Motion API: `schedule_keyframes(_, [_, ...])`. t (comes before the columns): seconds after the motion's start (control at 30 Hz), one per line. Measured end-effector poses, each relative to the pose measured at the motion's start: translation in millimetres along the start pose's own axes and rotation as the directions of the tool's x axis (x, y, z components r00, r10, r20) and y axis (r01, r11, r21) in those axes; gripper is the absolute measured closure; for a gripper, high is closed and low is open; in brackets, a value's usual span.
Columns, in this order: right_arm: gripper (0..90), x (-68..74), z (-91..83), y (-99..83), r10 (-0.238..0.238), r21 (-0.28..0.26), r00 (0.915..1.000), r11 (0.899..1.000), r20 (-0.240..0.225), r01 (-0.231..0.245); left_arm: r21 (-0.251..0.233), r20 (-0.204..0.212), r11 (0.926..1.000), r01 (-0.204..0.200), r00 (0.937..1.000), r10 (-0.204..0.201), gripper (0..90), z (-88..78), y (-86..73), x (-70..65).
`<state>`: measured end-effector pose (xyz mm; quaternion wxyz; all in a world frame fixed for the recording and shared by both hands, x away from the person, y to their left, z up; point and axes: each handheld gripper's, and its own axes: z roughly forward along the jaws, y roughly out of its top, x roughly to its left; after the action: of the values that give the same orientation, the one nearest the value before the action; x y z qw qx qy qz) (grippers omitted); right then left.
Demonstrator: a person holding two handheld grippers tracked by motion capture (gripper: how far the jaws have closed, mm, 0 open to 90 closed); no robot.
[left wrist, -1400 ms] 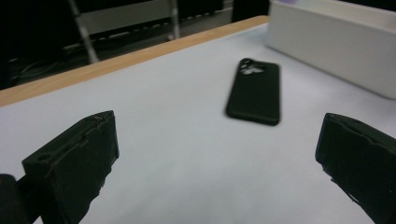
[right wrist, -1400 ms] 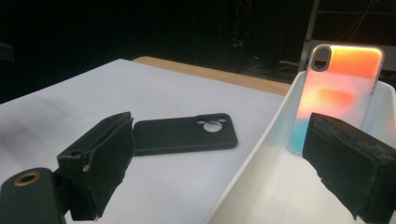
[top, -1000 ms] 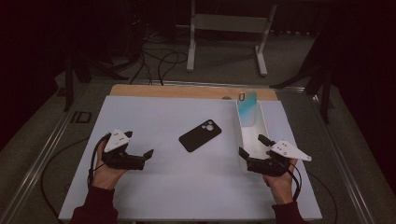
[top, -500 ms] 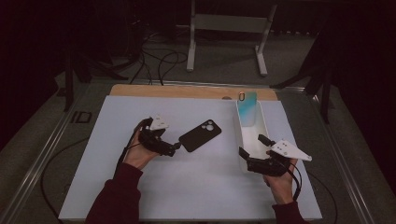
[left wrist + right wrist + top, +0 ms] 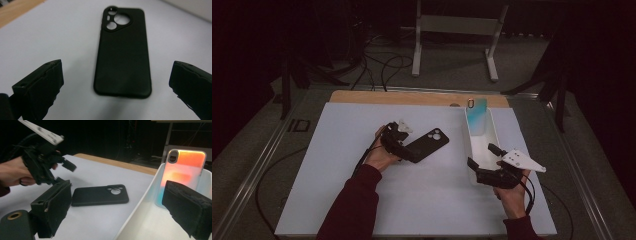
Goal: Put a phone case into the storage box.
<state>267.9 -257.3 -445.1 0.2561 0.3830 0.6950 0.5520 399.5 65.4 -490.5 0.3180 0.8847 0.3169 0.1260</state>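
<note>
Left gripper (image 5: 408, 150), jaws spread wide, frames the near end of a black phone case (image 5: 427, 144) lying camera-side up at centre frame (flat on the white mat (image 5: 337, 150)). Right gripper (image 5: 479, 170), also agape, rests lower right beside a white bin (image 5: 492, 142).

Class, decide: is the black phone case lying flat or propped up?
Flat: the black phone case lies back-up on the white mat, camera cutout visible.

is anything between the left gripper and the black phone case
Nothing visible. The left gripper is open, with the black phone case lying flat on the white mat just ahead, its near end between the jaws.
</note>
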Motion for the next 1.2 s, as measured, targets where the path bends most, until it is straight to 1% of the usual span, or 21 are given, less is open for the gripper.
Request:
schedule_keyframes(0.03, [8.7,0.2,0.1,0.0,0.001,0.0,1.0,1.0,-0.001,-0.001,0.018,0.013,0.9998,-0.004,0.9999,0.004,0.0,8.2,2.4,-1.9])
schedule_keyframes(0.07, [8.7,0.7,-0.1,0.3,-0.001,0.001,1.0,1.0,-0.003,0.001,0.029,0.021,0.9995,-0.012,0.9997,0.011,0.3,11.6,2.9,-2.7])
schedule_keyframes(0.13, [8.7,0.5,0.0,0.7,0.002,-0.003,1.0,1.0,-0.003,-0.002,0.052,0.012,0.9984,-0.022,0.9997,0.022,0.4,17.8,3.9,-3.7])
schedule_keyframes(0.17, [8.7,0.2,0.2,0.8,0.005,-0.004,1.0,1.0,-0.002,-0.005,0.061,0.022,0.9979,-0.022,0.9996,0.021,0.6,21.0,4.3,-3.2])
schedule_keyframes(0.23, [8.7,0.0,0.8,0.7,0.004,-0.003,1.0,1.0,-0.003,-0.004,0.085,0.021,0.9961,-0.025,0.9995,0.024,0.8,27.3,5.3,-2.5])
schedule_keyframes(0.27, [8.7,-0.1,1.0,0.5,0.001,-0.001,1.0,1.0,-0.004,-0.001,0.091,0.031,0.9956,-0.022,0.9993,0.02,1.1,30.6,5.6,-2.1])
schedule_keyframes(0.3, [8.7,0.2,1.1,0.5,0.002,-0.001,1.0,1.0,-0.005,-0.002,0.098,0.034,0.9948,-0.027,0.9991,0.024,1.3,33.3,5.8,-2.2])
schedule_keyframes(0.37, [8.7,0.2,1.3,0.7,0.002,0.0,1.0,1.0,-0.006,-0.002,0.107,0.041,0.994,-0.022,0.999,0.018,2.1,38.8,6.5,-2.5])
schedule_keyframes(0.43, [8.7,0.1,1.6,0.7,0.004,-0.001,1.0,1.0,-0.007,-0.004,0.118,0.034,0.9927,-0.026,0.9992,0.022,2.6,44.1,7.3,-2.6])
schedule_keyframes(0.53, [8.7,0.2,1.4,0.9,0.004,-0.003,1.0,1.0,-0.008,-0.004,0.135,0.045,0.9904,-0.028,0.9987,0.022,4.3,52.9,7.4,-3.3])
schedule_keyframes(0.57, [8.7,0.1,1.3,1.1,0.004,-0.005,1.0,1.0,-0.008,-0.004,0.131,0.054,0.9912,-0.017,0.9985,0.01,3.5,54.0,7.6,-2.2])
schedule_keyframes(0.77, [8.7,-0.1,1.4,1.9,0.01,-0.008,0.9999,1.0,-0.009,-0.01,0.14,0.061,0.9899,-0.018,0.9981,0.009,3.9,54.8,8.2,-1.8])
schedule_keyframes(0.83, [8.7,0.6,1.5,2.4,0.004,-0.009,0.9999,1.0,-0.011,-0.004,0.159,0.063,0.9871,-0.019,0.998,0.009,6.0,54.0,10.5,-2.6])
schedule_keyframes(0.9, [8.7,1.1,1.2,2.9,0.005,-0.011,0.9999,1.0,-0.011,-0.005,0.174,0.064,0.9843,-0.033,0.9977,0.022,10.9,52.1,13.2,-4.5])
schedule_keyframes(0.93, [8.7,0.9,0.8,3.0,0.005,-0.009,0.9999,1.0,-0.009,-0.005,0.174,0.062,0.984,-0.037,0.9977,0.026,13.0,51.8,13.3,-5.5])
schedule_keyframes(1.2, [8.7,-2.0,-0.5,2.7,0.012,-0.013,0.9999,1.0,-0.005,-0.012,0.176,0.05,0.9842,-0.02,0.9987,0.012,16.1,49.8,13.6,-7.8])
